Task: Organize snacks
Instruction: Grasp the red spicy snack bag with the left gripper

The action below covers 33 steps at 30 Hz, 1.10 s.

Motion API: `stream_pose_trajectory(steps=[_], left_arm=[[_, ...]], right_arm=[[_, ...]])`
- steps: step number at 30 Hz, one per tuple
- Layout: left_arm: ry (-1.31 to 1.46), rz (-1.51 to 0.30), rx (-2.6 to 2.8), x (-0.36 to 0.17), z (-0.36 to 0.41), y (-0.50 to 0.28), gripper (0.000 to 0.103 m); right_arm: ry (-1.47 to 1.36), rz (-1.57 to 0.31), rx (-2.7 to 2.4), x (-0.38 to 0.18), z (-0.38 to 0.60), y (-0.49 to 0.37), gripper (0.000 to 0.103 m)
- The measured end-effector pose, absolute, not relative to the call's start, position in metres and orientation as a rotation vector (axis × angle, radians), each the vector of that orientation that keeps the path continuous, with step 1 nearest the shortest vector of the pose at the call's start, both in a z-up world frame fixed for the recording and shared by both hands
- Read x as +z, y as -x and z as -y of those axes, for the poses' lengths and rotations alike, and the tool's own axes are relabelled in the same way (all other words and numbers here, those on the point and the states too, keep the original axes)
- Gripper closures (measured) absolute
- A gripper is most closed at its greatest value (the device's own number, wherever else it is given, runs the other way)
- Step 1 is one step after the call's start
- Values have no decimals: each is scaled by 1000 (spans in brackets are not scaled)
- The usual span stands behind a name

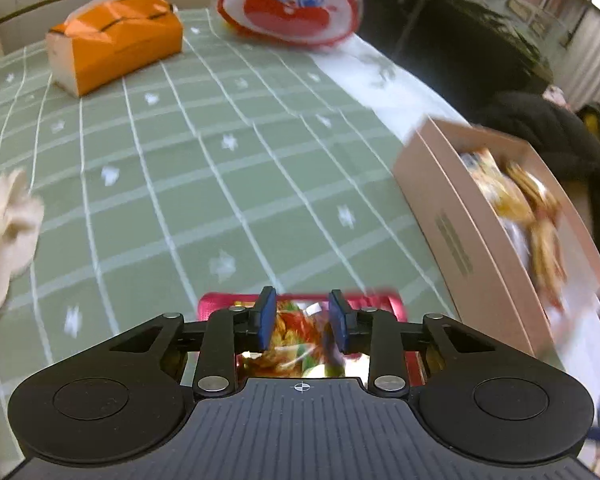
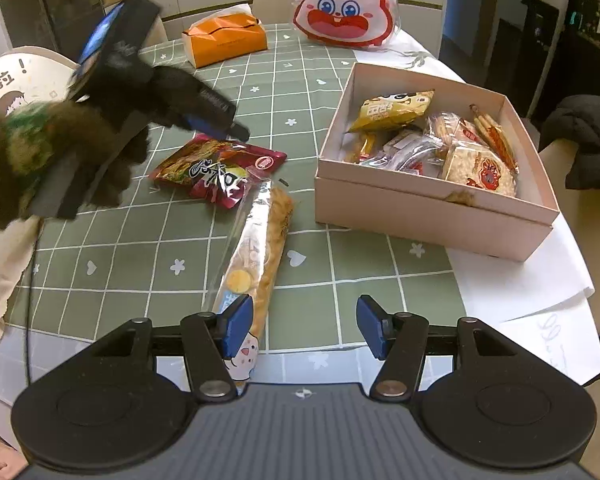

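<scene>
My left gripper [image 1: 302, 320] is shut on a red snack packet [image 1: 300, 336], which bulges between its blue pads; the same gripper [image 2: 236, 130] shows in the right wrist view at the packet's [image 2: 216, 170] top edge. A pink cardboard box [image 2: 428, 208] holds several snack packets; it also shows in the left wrist view [image 1: 460, 232] at the right. My right gripper [image 2: 304, 330] is open and empty near the table's front edge. A long clear bread packet [image 2: 256, 252] lies under its left finger.
An orange tissue box [image 2: 224, 40] and a rabbit-face bag [image 2: 346, 6] stand at the table's far side. White paper [image 2: 520, 280] lies under the box at the right edge. A chair with a dark coat [image 2: 580, 140] stands right of the table.
</scene>
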<state>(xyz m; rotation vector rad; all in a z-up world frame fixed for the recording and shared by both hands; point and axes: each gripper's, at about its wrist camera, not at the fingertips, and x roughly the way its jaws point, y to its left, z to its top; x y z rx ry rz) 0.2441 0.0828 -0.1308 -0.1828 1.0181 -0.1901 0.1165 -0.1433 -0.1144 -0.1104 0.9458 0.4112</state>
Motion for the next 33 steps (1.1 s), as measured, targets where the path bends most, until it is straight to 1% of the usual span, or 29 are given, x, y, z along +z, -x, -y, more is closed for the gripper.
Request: stream_pose_trajectory(steps=[8,10,14,15,18,22,23,24,27,29,31,32,33], left_arm=[[311,-1069,-186,-124,-93,-161,70],[351,-1083,-184,-123,-93,-144,70],[390,-1130,-241,-123,-87,-113,71],[396,-1141,-258,-122,-87,-108,71],[390,-1112,-241,-116,-91,-100,70],[488,-1053,-112,-117,-117,-106,70],[512,-1041,-97,-118,-121,-108,70],[532,-1030,-91,-118,-125,-109,70],[559,-1020,-93,-117,-130,-112,70],[550,-1025,-99,-116,-127,-114,70],[532,-1025,-116,-114,-122,-114,70],[518,-1022,-123,-113,-119,-114,70],[506,-1021,-124,-113,-117,-115,70]], right_arm=[[128,-923,453,-121,120,-124,45],[126,-893,480,-118,113,-122,47],[190,-849,513,-118,96,-120,62],[216,-853,521,-121,91,-120,63],[284,-818,526,-125,82,-113,63],[329,-793,520,-127,72,-106,63],[316,-795,526,-124,71,-106,68],[276,-801,548,-119,71,-105,69],[150,-833,637,-108,69,-105,69],[172,-841,652,-114,63,-104,69],[232,-847,559,-126,64,-109,69],[252,-848,505,-130,70,-112,78],[258,-834,476,-131,77,-113,85]])
